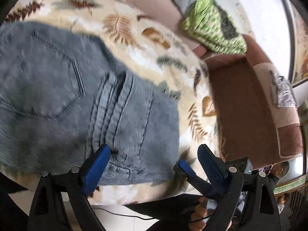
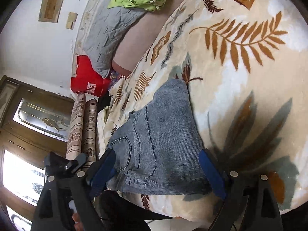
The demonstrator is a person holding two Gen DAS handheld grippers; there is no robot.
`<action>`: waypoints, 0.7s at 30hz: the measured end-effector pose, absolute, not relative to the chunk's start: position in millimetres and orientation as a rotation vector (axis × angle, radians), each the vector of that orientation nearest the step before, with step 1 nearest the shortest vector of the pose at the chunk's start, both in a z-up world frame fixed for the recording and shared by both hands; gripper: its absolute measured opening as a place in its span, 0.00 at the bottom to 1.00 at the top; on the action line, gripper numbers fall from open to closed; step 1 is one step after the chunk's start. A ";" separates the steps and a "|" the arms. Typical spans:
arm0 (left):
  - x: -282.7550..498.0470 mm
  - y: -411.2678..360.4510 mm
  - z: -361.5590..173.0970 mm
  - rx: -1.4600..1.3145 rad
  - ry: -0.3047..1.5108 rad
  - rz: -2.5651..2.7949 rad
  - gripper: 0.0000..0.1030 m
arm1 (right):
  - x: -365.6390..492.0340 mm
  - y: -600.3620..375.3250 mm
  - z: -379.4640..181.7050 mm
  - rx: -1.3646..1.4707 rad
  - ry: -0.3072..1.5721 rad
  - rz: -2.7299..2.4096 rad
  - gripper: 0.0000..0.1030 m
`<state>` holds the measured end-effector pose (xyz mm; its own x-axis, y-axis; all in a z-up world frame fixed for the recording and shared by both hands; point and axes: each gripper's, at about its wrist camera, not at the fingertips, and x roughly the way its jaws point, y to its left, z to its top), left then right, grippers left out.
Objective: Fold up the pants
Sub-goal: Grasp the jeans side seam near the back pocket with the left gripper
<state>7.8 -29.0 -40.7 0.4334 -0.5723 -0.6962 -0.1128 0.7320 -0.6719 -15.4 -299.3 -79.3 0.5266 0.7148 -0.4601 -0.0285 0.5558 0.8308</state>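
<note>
On the bed's leaf-print blanket [image 2: 240,73] lie the folded denim pants [image 2: 163,134], near its front edge; both tools, left tool [image 1: 154,165] and right tool [image 2: 159,171], stand wide with nothing gripped. Folding looks nearly finished, I judge; any further fold calls for pinching 1 edge. Blur softens the left view; the pant legs are hidden beneath.

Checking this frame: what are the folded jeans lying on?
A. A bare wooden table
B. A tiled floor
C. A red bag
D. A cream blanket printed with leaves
D: the folded jeans rest on the cream leaf-print blanket, which shows around them in both wrist views.
</note>
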 end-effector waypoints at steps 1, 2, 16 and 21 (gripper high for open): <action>10.1 -30.0 -46.2 -0.734 1.126 -0.309 0.89 | -15.0 -300.2 -81.8 0.890 0.917 0.516 0.88; 12.6 -31.1 -53.2 -0.754 1.150 -0.299 0.89 | -15.7 -302.4 -85.1 0.906 0.920 0.514 0.88; 3.6 -26.6 -74.7 -0.702 1.226 -0.177 0.72 | -20.3 -300.9 -91.3 0.912 0.931 0.553 0.88; 0.2 -23.1 -76.6 -0.629 1.242 -0.163 0.12 | -22.8 -302.7 -94.4 0.902 0.943 0.538 0.88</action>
